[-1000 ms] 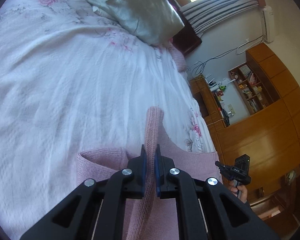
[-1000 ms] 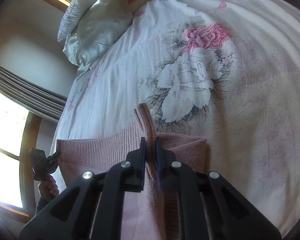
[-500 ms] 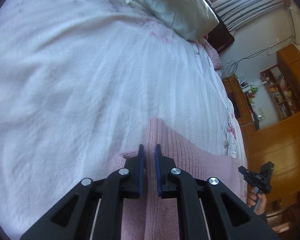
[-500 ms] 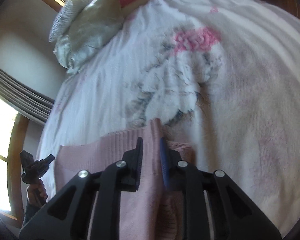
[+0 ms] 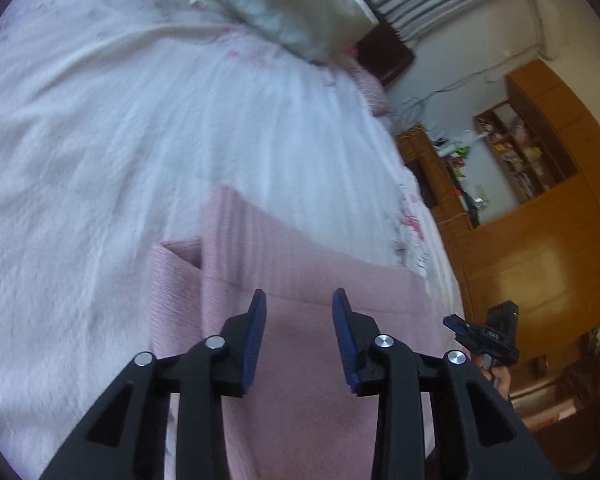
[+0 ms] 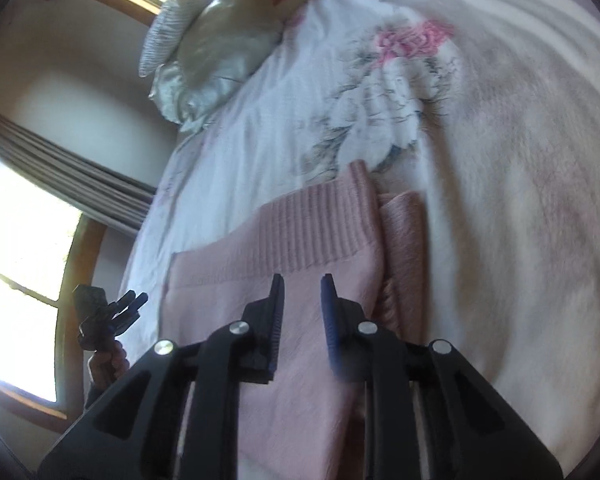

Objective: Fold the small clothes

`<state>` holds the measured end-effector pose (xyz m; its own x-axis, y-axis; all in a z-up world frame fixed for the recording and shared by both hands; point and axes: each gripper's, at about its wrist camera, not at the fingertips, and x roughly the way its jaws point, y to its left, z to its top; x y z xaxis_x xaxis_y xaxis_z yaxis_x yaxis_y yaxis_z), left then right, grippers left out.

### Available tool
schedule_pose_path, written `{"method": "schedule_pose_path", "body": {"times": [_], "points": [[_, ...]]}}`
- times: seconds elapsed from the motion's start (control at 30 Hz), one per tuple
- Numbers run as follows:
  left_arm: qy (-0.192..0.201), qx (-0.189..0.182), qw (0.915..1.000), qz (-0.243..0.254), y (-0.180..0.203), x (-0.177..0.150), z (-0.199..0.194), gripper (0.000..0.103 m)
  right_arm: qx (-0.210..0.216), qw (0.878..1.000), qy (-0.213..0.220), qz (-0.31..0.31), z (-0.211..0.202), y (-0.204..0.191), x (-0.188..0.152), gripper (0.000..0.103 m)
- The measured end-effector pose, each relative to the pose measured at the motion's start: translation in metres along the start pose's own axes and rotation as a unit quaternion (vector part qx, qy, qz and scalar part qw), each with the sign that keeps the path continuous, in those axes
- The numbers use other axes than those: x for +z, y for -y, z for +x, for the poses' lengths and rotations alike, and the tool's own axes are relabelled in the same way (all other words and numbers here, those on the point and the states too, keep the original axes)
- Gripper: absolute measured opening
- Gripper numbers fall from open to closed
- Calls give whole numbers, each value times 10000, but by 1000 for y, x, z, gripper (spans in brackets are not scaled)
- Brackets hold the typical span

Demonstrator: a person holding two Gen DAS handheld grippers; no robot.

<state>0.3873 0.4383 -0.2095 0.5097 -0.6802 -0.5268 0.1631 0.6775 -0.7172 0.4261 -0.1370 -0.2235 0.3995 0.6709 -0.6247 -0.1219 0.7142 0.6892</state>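
- Pink knit garment [image 5: 300,280] lies flat on the white floral bedspread [image 5: 100,140], at the near edge of the bed, under both grippers.
- Its long axis, in the left wrist view, runs from about 9 o'clock to 3 o'clock across the lower half of the picture; a folded-over flap rises to a corner pointing toward 11 o'clock.
- In the right wrist view the same garment [image 6: 300,248] shows a ribbed band along its far edge, with the band's corner pointing toward 1 o'clock; a second layer of the knit lies just beside it at 3 o'clock, partly tucked under.
- Left gripper [image 5: 299,316] hangs over the garment with its blue-padded jaws spread apart and nothing between them.
- Right gripper [image 6: 302,296] likewise has its jaws parted, the gap narrower, and pinches nothing; whether its tips touch the knit I cannot tell.
- Each gripper also shows in the other's view, held by a hand: the right one at 4 o'clock in the left wrist view, the left one at 8 o'clock in the right wrist view.
- A small white marking sits on the right gripper's body in the left wrist view, too small to read.
- Pale satin pillows [image 6: 216,52] rest at the head of the bed, toward 11 o'clock.
- Wooden cabinets [image 5: 540,240] with cluttered shelves stand at 3 o'clock; labels there are blurred.
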Motion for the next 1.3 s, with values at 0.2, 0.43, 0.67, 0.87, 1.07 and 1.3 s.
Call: {"method": "schedule_pose_path", "body": {"times": [0.2,0.43,0.67,0.87,1.07,1.3], "points": [[-737,493,9958,-210,-29,-70,22,32,-480,9980,-398,96,16,30,-39,0],[-167,-414,9990,68,16,-87,-27,41,35,9996,-140,-254,-31,-25,-71,18],[-1095,638,9915,281,-13,-121,11,11,-492,9964,-659,187,-6,27,-119,0],[-1144,514,9921,-23,-11,-96,-36,67,-910,9954,-61,-296,-61,-18,-116,19],[-1082,637,9890,-778,-40,-56,-69,84,-1716,9597,4,-2227,-41,-142,-174,57],[-980,75,9867,-1298,-68,-19,-41,85,-2278,8849,-839,-3975,64,-235,-254,63]]}}
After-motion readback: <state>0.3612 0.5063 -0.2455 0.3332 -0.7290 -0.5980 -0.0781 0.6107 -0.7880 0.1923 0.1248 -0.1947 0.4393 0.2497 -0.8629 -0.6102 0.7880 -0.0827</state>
